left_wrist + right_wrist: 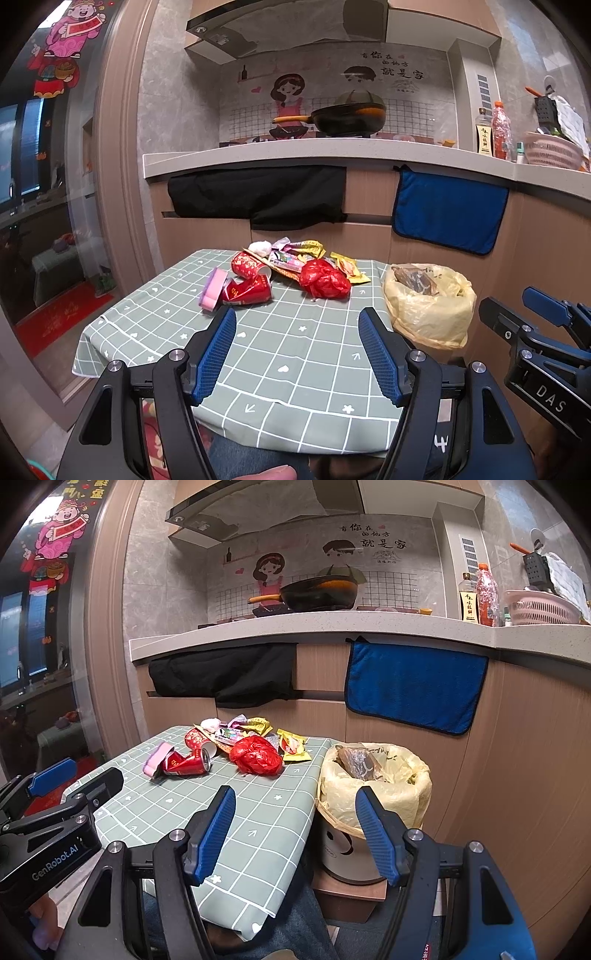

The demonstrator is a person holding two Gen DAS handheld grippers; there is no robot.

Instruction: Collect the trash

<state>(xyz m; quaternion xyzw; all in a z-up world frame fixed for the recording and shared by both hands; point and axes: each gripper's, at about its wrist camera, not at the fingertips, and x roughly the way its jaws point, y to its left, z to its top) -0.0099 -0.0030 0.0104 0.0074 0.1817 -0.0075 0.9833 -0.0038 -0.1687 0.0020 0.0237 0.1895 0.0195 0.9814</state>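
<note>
A pile of trash lies at the far end of the green checked table (288,354): a crushed red can (248,291), a red paper cup (249,264), a crumpled red plastic bag (325,279), a pink round item (212,288), yellow snack wrappers (347,266) and a white wad (260,248). A bin lined with a yellow bag (373,786) stands right of the table and holds brown trash. My left gripper (297,321) is open and empty above the near table. My right gripper (295,799) is open and empty over the table's right edge, next to the bin.
A kitchen counter (332,149) runs behind the table with a black pan (347,118), bottles and a pink basket (550,153). A black cloth (258,195) and a blue towel (448,210) hang on the cabinets. A glass door is at the left.
</note>
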